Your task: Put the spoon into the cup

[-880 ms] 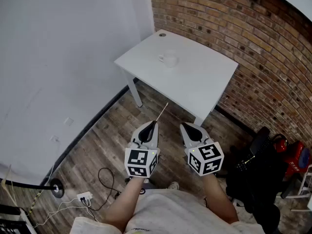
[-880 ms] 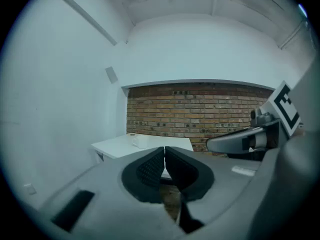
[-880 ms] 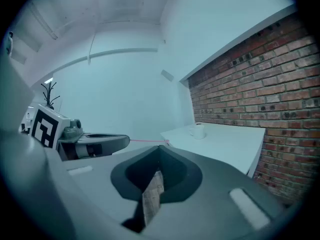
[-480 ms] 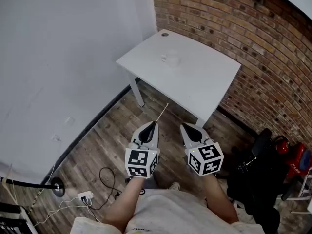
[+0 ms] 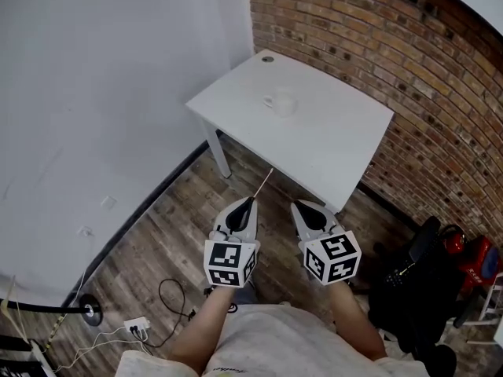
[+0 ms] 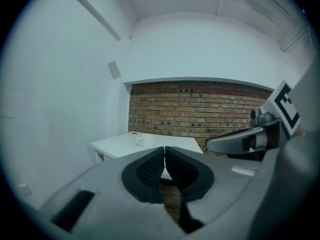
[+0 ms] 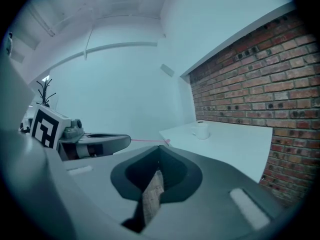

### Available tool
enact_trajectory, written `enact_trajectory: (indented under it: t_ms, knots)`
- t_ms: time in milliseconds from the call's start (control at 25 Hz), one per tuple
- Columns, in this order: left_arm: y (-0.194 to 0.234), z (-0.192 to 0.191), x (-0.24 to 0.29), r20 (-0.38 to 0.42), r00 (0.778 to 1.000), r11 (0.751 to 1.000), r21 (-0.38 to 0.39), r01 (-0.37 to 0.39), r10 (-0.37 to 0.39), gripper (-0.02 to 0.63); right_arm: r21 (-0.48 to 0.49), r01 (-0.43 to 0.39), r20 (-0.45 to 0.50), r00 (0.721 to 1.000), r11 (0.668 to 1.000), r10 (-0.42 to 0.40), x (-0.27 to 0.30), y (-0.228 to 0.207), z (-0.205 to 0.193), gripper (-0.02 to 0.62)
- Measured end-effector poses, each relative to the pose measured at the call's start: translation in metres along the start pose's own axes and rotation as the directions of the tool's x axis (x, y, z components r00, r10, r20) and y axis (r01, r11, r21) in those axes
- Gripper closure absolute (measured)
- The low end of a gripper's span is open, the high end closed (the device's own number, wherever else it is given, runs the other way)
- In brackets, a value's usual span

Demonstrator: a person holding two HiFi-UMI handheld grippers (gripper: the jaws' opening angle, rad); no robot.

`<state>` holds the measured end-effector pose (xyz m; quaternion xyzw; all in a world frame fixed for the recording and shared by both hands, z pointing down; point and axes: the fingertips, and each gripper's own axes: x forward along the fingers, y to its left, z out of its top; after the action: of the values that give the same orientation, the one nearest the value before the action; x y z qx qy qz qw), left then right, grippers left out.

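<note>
Left gripper [image 5: 247, 202]: I see it clamped on the spoon [image 5: 262, 182]
Right gripper [image 5: 298, 205]: jaws together, empty
Cup [image 5: 281, 103]: on the table [image 5: 338, 144] (well apart)

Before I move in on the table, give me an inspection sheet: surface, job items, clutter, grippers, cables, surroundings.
Surface: white table, bare apart from the cup and a small round spot at its far corner.
Job's things: cup upright on the table; spoon held in the air, short of the table edge.
Clutter: nothing seen on the table.
Grippers: left gripper fingers shut on the spoon; right gripper shut, empty; both over the floor.
Cables: loose cables and a power strip on the floor, left.
Surroundings: brick wall, white wall, wood floor, black and red gear, right.
</note>
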<state>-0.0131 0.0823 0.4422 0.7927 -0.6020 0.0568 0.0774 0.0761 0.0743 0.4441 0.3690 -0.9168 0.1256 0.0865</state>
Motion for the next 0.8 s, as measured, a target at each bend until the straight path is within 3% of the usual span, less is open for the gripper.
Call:
enact_trajectory:
  t_ms: [800]
  knots:
    - [0.135,0.029,0.093,-0.020,0.986,0.986,-0.008,0.168,-0.168,0.601,0.018,0.158,-0.020,0.987,0.987,-0.158,0.147,-0.008,0.050,0.583]
